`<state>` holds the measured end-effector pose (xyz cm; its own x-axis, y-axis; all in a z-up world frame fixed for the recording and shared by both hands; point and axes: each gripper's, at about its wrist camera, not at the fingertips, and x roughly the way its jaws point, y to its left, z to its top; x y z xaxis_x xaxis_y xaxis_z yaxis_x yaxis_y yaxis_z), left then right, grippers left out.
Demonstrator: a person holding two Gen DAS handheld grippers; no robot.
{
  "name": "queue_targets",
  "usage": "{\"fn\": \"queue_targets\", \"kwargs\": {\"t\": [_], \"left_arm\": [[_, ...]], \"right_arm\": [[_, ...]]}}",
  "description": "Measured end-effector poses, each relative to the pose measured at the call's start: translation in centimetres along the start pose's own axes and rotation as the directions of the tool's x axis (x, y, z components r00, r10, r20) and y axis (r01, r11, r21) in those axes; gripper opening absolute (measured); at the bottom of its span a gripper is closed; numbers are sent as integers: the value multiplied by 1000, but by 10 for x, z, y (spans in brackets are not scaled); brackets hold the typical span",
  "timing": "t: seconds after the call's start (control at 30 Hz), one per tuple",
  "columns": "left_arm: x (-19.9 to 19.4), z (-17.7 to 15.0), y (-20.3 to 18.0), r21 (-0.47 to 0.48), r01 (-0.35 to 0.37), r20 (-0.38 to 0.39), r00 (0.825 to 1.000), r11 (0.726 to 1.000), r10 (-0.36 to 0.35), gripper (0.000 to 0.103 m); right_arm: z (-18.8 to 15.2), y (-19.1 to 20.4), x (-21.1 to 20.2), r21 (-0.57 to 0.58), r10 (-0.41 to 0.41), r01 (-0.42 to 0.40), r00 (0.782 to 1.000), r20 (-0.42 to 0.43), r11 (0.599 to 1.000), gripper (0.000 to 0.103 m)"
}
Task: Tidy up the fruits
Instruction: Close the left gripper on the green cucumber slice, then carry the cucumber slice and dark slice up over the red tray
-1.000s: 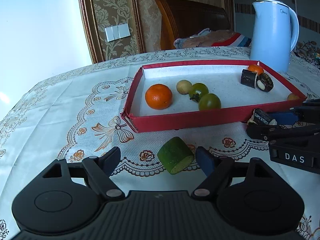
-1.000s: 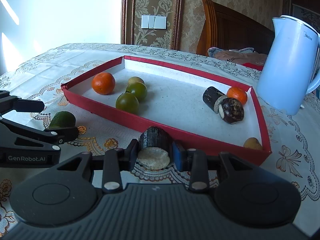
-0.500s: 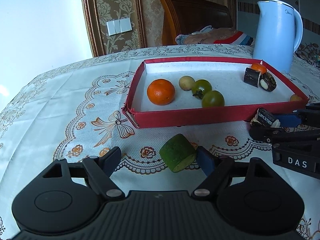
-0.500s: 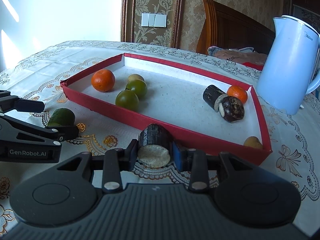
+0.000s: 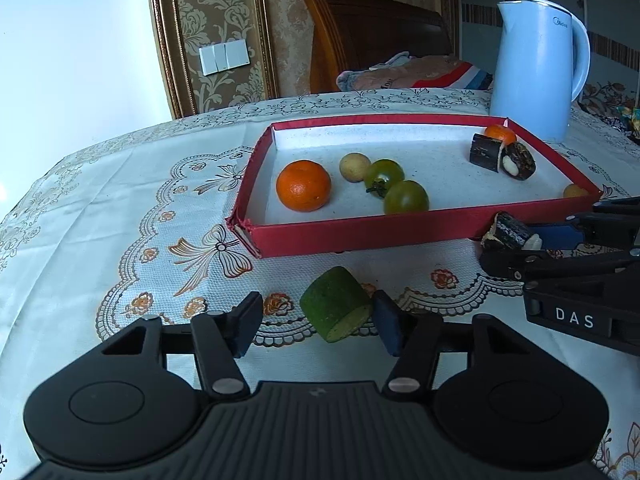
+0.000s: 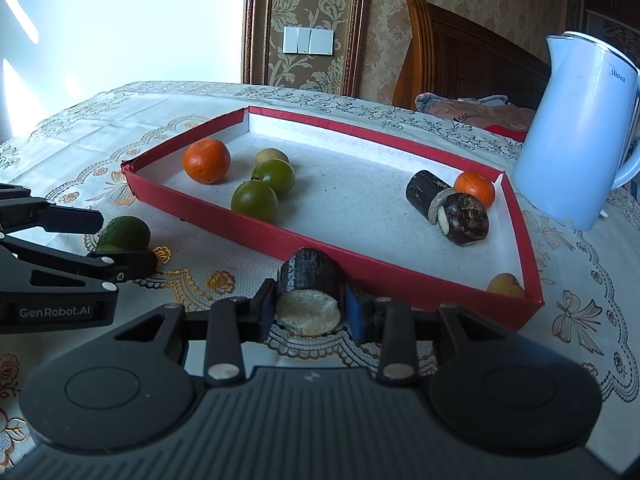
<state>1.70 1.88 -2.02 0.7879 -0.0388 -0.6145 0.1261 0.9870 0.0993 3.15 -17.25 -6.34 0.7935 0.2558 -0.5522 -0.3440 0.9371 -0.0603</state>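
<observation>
Green cut fruit piece [image 5: 335,305] on the tablecloth [image 5: 120,240], just outside the near wall of the red tray [image 5: 360,229]; not yet gripped. Left gripper [image 5: 316,322] around it, jaws just closed partway: right pad touching, left pad still clear. Dark cut piece [image 6: 309,292] pinched in the right gripper [image 6: 310,312], also just outside the tray's near wall. Already inside the tray: large orange [image 5: 303,185], two green tomatoes [image 5: 405,197], two pale round fruits, two dark pieces [image 5: 502,155], small orange [image 6: 474,189]. Left to do, apparently: both outside pieces into the tray.
</observation>
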Motion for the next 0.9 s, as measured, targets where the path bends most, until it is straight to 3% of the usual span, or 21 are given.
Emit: {"fn": "queue_targets", "kwargs": {"t": [0.2,0.9], "left_arm": [[-2,-1,-4,25,29,11,1000,999,-29,37],[-9,0,-3,8,2,59,998,1000,-3,37]], "right_arm": [[0,2,-1,-10,-5,5,1000,2,1000,30],[2,-3,-14,17,17,-18,999,48,1000,31]]}}
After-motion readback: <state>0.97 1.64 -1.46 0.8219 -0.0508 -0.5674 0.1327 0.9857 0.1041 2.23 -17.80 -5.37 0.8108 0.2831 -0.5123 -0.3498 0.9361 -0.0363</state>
